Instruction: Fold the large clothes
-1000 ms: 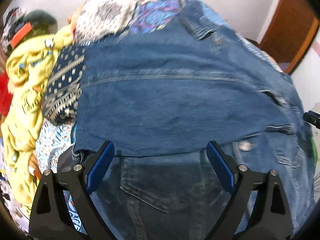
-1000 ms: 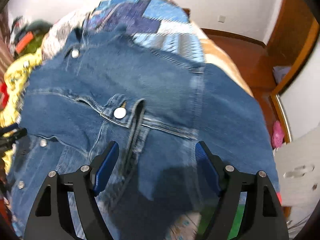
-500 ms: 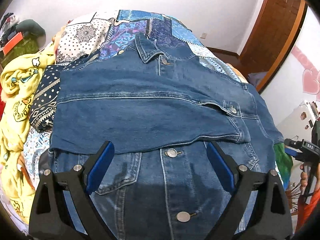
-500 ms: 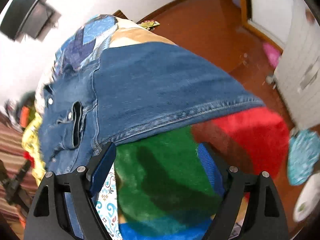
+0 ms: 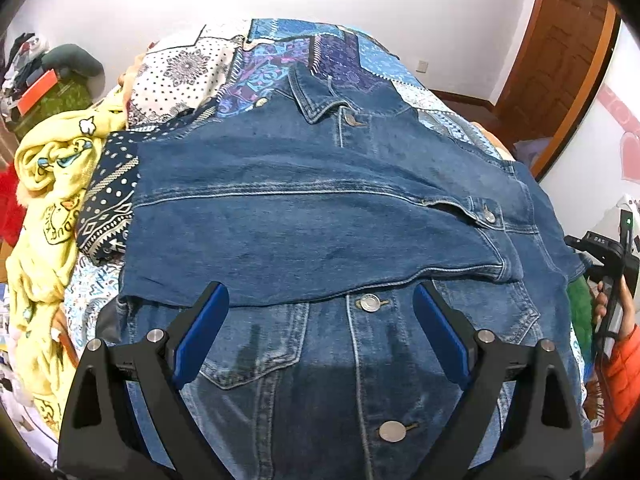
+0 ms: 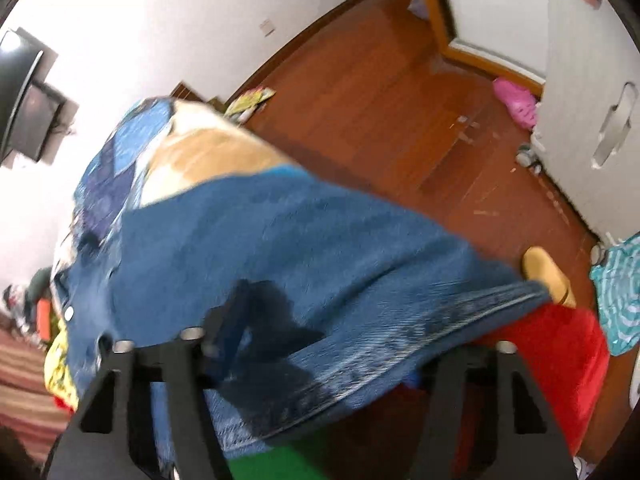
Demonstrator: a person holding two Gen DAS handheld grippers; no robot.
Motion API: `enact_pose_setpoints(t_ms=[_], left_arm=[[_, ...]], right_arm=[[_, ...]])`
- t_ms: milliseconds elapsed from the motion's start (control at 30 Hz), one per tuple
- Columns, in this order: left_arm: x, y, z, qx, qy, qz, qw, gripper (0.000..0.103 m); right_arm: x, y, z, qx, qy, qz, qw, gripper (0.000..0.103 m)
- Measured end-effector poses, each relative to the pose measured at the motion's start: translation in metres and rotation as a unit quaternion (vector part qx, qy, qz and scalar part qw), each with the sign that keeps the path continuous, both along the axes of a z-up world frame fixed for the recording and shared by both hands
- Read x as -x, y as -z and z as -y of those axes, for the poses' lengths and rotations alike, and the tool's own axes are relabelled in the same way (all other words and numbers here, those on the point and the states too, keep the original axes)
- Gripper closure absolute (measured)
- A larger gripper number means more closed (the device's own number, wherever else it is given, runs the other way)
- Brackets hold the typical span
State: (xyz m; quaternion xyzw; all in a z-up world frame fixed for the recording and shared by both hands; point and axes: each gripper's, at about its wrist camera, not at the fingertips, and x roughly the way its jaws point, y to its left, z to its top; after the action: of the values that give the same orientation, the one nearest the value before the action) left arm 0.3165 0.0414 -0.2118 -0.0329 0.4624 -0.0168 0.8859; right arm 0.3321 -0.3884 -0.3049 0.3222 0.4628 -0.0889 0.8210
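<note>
A blue denim jacket [image 5: 320, 208] lies buttoned face up on the bed, with one sleeve folded across its chest. My left gripper [image 5: 320, 332] is open and empty, hovering above the jacket's lower front near a metal button [image 5: 370, 303]. In the right wrist view the jacket's right side [image 6: 280, 248] hangs over the bed edge. My right gripper [image 6: 340, 344] is open at that edge; the denim hem lies over the gap between its fingers, hiding the right fingertip. The right gripper also shows at the right edge of the left wrist view [image 5: 612, 252].
A yellow printed garment [image 5: 44, 208] and a dark patterned cloth [image 5: 108, 200] lie left of the jacket. A patchwork bedspread [image 5: 320, 52] covers the bed. A red and green blanket [image 6: 552, 360] lies under the jacket's edge. Wooden floor [image 6: 400, 100] and a white door [image 6: 600, 80] lie to the right.
The left gripper has pulled back, open, so the whole jacket shows. The right gripper has swung to the jacket's right edge and moved in under the hem.
</note>
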Motion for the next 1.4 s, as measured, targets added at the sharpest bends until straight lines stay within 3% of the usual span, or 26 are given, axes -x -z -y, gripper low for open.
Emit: enact_pose_setpoints(t_ms=[100, 200, 300, 500, 567, 667, 833, 967, 1167, 1267, 1333, 1400], left_arm=[[0.003, -0.004, -0.006, 0.011, -0.003, 0.010, 0.9999, 0.009], [0.004, -0.007, -0.010, 0.015, -0.004, 0.017, 0.9997, 0.009], [0.006, -0.012, -0.015, 0.018, -0.001, 0.025, 0.9995, 0.009], [0.010, -0.025, -0.023, 0.016, 0.005, 0.049, 0.9987, 0.009], [0.013, -0.029, -0.027, 0.015, 0.008, 0.056, 0.9983, 0.009], [0.016, -0.034, -0.032, 0.014, 0.009, 0.064, 0.9978, 0.009], [0.026, -0.039, -0.042, 0.013, 0.002, 0.072, 0.9973, 0.009], [0.035, -0.042, -0.047, 0.014, 0.002, 0.076, 0.9970, 0.009], [0.045, -0.045, -0.048, 0.005, 0.006, 0.081, 0.9967, 0.009], [0.048, -0.047, -0.045, -0.002, 0.010, 0.082, 0.9966, 0.009], [0.048, -0.049, -0.042, -0.007, 0.013, 0.083, 0.9965, 0.009], [0.047, -0.051, -0.037, -0.011, 0.016, 0.085, 0.9962, 0.009]], right_arm=[[-0.004, -0.014, -0.003, 0.025, 0.008, 0.010, 1.000, 0.085], [0.002, -0.035, -0.002, 0.022, 0.007, 0.046, 0.999, 0.090], [0.008, -0.076, -0.019, 0.047, -0.017, 0.102, 0.994, 0.092], [0.005, -0.158, -0.086, 0.073, -0.102, 0.196, 0.973, 0.092], [0.004, -0.186, -0.124, 0.085, -0.145, 0.227, 0.959, 0.093], [0.002, -0.201, -0.177, 0.077, -0.209, 0.246, 0.943, 0.092], [-0.007, -0.175, -0.256, 0.056, -0.305, 0.212, 0.927, 0.092], [-0.011, -0.123, -0.313, 0.062, -0.375, 0.137, 0.915, 0.092], [-0.015, -0.057, -0.338, 0.050, -0.410, 0.026, 0.910, 0.091], [-0.009, -0.053, -0.334, 0.051, -0.415, 0.002, 0.908, 0.090], [-0.005, -0.061, -0.333, 0.045, -0.428, -0.004, 0.903, 0.083], [-0.001, -0.067, -0.330, 0.044, -0.446, -0.010, 0.894, 0.063]])
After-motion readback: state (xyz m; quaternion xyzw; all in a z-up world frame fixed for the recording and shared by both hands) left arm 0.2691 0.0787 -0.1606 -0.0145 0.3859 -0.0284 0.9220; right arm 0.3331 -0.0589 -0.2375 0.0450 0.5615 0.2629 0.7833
